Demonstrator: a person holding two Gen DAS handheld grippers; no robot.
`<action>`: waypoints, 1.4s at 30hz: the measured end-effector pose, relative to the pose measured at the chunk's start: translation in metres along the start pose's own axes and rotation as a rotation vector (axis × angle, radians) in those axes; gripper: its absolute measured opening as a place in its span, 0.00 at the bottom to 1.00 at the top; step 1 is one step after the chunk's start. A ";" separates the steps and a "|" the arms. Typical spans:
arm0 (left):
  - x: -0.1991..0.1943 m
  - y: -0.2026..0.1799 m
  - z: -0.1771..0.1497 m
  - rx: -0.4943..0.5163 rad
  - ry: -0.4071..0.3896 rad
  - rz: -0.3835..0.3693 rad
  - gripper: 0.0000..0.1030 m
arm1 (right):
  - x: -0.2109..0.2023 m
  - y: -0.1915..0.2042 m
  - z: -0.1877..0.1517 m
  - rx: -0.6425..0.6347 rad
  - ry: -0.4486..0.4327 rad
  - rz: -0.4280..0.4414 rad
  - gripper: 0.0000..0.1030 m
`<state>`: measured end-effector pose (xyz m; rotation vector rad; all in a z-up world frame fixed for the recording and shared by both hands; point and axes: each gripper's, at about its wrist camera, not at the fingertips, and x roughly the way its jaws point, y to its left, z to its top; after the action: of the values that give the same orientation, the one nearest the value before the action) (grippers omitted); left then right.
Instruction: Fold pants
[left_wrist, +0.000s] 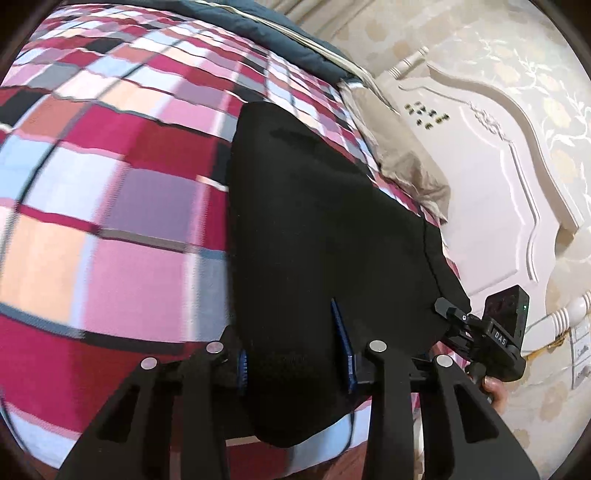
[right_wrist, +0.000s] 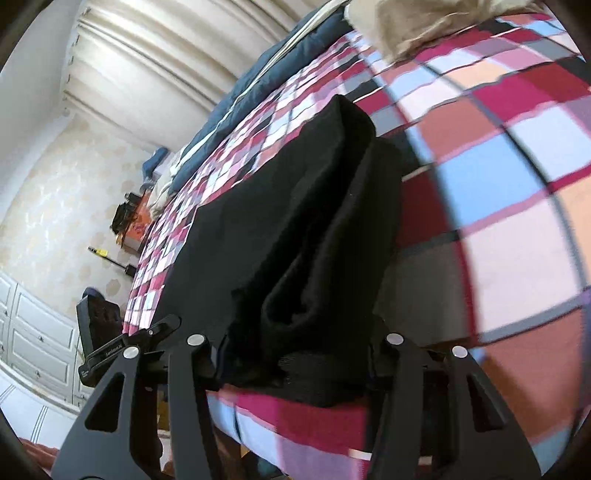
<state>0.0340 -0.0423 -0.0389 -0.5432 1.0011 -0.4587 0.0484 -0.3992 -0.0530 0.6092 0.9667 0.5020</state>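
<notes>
Left gripper (left_wrist: 295, 363): jaws set wide apart, with the near end of the black pants (left_wrist: 314, 229) bulging up between the blue-padded fingers (left_wrist: 341, 339); no pinch on the cloth is shown, and actual contact cannot be told.

Right gripper (right_wrist: 295, 369): jaws likewise spread wide, the bundled near edge of the pants (right_wrist: 295, 229) lying between them; grip not shown. In the left wrist view this gripper (left_wrist: 448, 314) is seen at the garment's right corner, touching or just beside the fabric.

Pants: laid on the plaid bedspread (left_wrist: 110, 229), near its front edge, stretching away toward the dark blue quilt (left_wrist: 266, 33). In the right wrist view a doubled layer is seen, with a lengthwise crease and one side stacked over the other.

Progress, judged: a lengthwise fold appears done, leg over leg. The crosswise folding to a compact bundle appears left to do; both grippers are placed at the near end, seemingly for that.

Surroundings: beige pillow (left_wrist: 406, 158), white headboard (left_wrist: 498, 177), patterned wallpaper.
</notes>
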 end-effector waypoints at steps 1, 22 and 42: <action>-0.005 0.006 0.001 -0.008 -0.008 0.006 0.36 | 0.005 0.005 0.000 -0.004 0.006 0.008 0.49; -0.064 0.074 -0.012 -0.084 -0.077 0.064 0.47 | 0.067 0.037 -0.019 -0.006 0.115 0.110 0.48; -0.103 0.090 -0.003 0.029 -0.151 0.017 0.81 | 0.039 0.030 -0.006 0.007 0.082 0.171 0.90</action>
<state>-0.0069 0.0877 -0.0284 -0.5347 0.8530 -0.4108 0.0583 -0.3506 -0.0584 0.6857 0.9989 0.6803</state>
